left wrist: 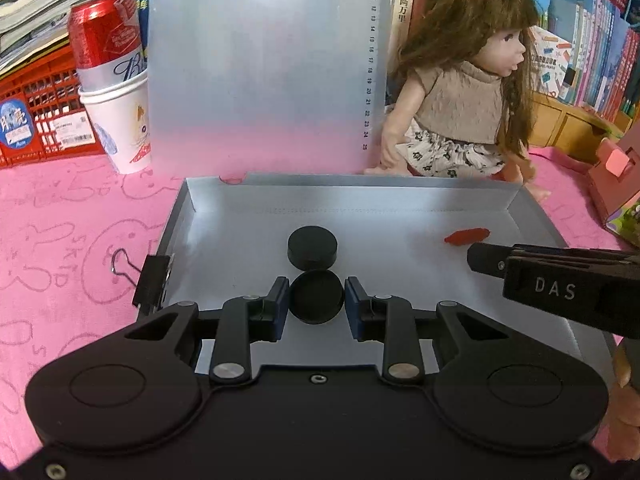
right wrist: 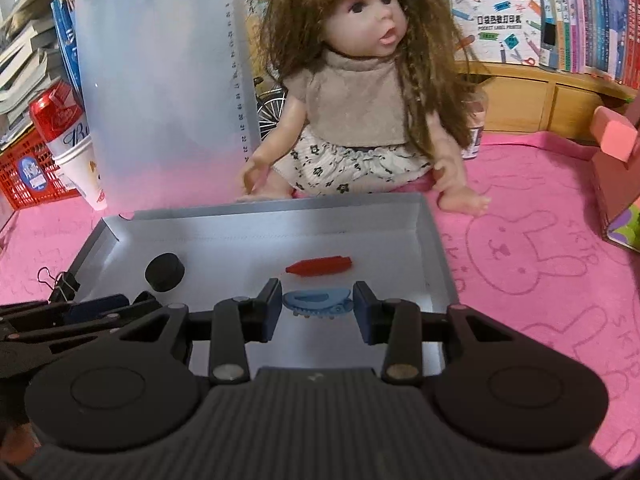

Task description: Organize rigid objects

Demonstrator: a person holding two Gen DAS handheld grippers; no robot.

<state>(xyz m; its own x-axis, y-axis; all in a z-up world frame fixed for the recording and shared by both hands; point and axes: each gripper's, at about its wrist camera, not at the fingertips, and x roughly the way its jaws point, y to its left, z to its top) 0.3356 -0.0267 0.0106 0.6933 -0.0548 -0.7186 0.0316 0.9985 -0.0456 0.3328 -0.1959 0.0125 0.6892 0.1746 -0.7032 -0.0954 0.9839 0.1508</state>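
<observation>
Covering the bench is a pink cloth (right wrist: 540, 264) with rabbit drawings, and a doll (right wrist: 360, 92) sits on it behind an open grey box (left wrist: 180, 216), whose lid (left wrist: 260, 72) stands upright. A red can (left wrist: 106, 28) stands in a white paper cup (left wrist: 120, 124) to the left of the lid. The left gripper (left wrist: 317, 300) holds a black round disc (left wrist: 317, 296) between its fingers, over the box floor. A second black disc (left wrist: 312, 247) lies just behind it. The right gripper (right wrist: 318, 305) grips a blue hair clip (right wrist: 318, 302) between its fingers, also over the box. A red clip (right wrist: 320, 266) lies on the box floor beyond it.
</observation>
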